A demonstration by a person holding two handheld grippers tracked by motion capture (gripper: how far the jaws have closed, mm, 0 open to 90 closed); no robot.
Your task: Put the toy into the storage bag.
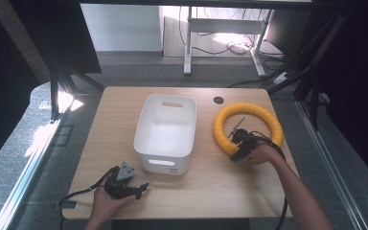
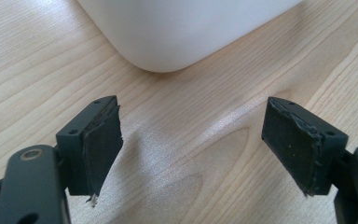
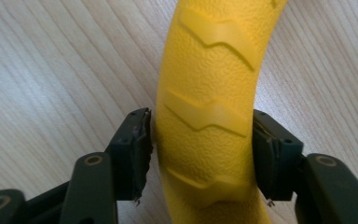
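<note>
Right now the ring (image 1: 248,131), a yellow hoop with raised zigzag ribs, lies flat on the table (image 1: 211,187) at centre right of the high view, just right of the white bin (image 1: 166,132) and apart from it. The right gripper (image 1: 239,149) sits at the ring's lower left arc, its cable looping back over the wrist. The right forearm comes up from the lower right corner of the frame, slanting up and left, with the hand (image 1: 263,152) resting over the ring's near edge.

Seen from the right gripper view, the ring (image 3: 209,112) runs up the middle of the frame between the two jaws. The right pad (image 3: 265,158) presses against the ring's side; the left pad (image 3: 137,154) stands just beside the other side with a thin sliver of gap, so the jaws are drawn in around the ring but whether the grip is fully tight I cannot tell.

At lower left of the high view the left hand (image 1: 106,201) lies low on the table, holding the left gripper (image 1: 141,188) level and pointing right, below the bin's near left corner. In the left gripper view its jaws stand wide apart with bare wood between them, and the bin's rounded corner (image 2: 168,32) fills the top of the frame, well ahead of the pads.
</note>
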